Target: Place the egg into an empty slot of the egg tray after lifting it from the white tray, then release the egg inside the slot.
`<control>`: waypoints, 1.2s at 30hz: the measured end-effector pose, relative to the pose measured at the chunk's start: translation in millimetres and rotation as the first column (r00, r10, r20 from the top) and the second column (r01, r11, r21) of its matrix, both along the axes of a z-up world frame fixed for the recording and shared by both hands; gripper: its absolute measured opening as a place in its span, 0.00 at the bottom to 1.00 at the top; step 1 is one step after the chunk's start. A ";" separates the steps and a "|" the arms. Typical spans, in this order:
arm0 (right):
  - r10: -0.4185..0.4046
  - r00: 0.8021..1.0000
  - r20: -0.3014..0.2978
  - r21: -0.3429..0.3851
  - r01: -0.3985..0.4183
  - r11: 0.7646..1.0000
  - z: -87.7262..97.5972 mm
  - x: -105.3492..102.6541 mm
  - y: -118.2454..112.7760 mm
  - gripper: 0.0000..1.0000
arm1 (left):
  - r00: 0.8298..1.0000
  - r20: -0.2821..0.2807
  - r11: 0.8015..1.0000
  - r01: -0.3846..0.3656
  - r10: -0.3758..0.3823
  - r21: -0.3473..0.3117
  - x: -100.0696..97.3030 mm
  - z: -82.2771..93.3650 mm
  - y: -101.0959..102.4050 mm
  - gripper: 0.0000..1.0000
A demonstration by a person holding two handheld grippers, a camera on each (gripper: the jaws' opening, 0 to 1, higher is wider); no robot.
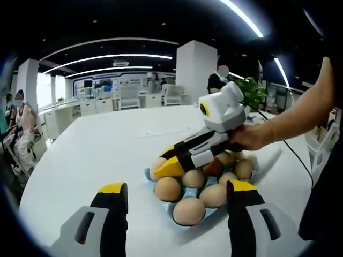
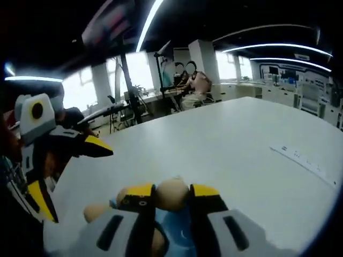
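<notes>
An open-plan office — long strip lights (image 1: 107, 56) run across a dark ceiling. White desks and chairs (image 1: 128, 97) stand in rows beyond the wide white counter (image 1: 107, 144). People sit at workstations by the windows (image 2: 139, 69).

- Your left gripper (image 1: 174, 201) has yellow tips on black jaws, with pale grey bodies below.
- Your right gripper (image 1: 163, 163) wears the same yellow, black and white.
- The eggs (image 1: 188, 210) are tan-brown — one (image 2: 172, 194) paler, almost beige.
- The egg tray (image 1: 177, 213) is light blue.
- The table (image 1: 107, 144) is plain white.
</notes>
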State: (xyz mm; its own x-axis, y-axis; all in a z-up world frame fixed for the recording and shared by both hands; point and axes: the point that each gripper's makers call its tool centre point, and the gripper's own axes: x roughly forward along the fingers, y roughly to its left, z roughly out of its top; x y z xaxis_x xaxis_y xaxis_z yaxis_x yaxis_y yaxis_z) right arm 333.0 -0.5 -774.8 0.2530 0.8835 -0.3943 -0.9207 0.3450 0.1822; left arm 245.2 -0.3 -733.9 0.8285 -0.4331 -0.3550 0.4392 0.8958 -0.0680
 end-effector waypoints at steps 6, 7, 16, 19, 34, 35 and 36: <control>-0.003 1.000 -0.026 0.023 0.003 1.000 -1.8 3.4 -1.8 0.23 | 1.000 0.002 1.000 0.002 -0.002 0.002 -1.0 1.6 -1.2 0.76; -0.004 1.000 -0.029 0.025 0.005 1.000 -2.1 3.1 -2.1 0.23 | 1.000 0.006 1.000 0.003 -0.003 0.005 -1.1 2.3 -1.2 0.76; -0.071 0.997 0.013 0.074 0.070 0.995 20.4 5.5 -25.8 0.24 | 1.000 0.020 1.000 0.003 -0.003 0.006 -2.5 9.3 -2.1 0.76; -0.133 0.990 0.037 0.088 0.130 0.988 31.4 10.7 -52.6 0.24 | 1.000 0.022 1.000 0.003 -0.003 0.004 -3.0 9.7 -3.0 0.76; -0.628 0.769 0.116 0.092 0.621 0.778 43.8 51.3 -258.2 0.24 | 0.999 0.041 1.000 0.014 -0.014 -0.007 -6.0 15.1 -9.6 0.75; -0.653 0.748 0.123 0.086 0.647 0.758 42.2 51.7 -268.4 0.24 | 0.999 0.040 1.000 0.013 -0.013 -0.005 -6.2 15.2 -9.4 0.75; -0.670 0.732 0.122 0.073 0.667 0.741 39.1 50.3 -277.5 0.24 | 0.999 0.041 1.000 0.013 -0.013 -0.005 -6.7 15.6 -9.3 0.74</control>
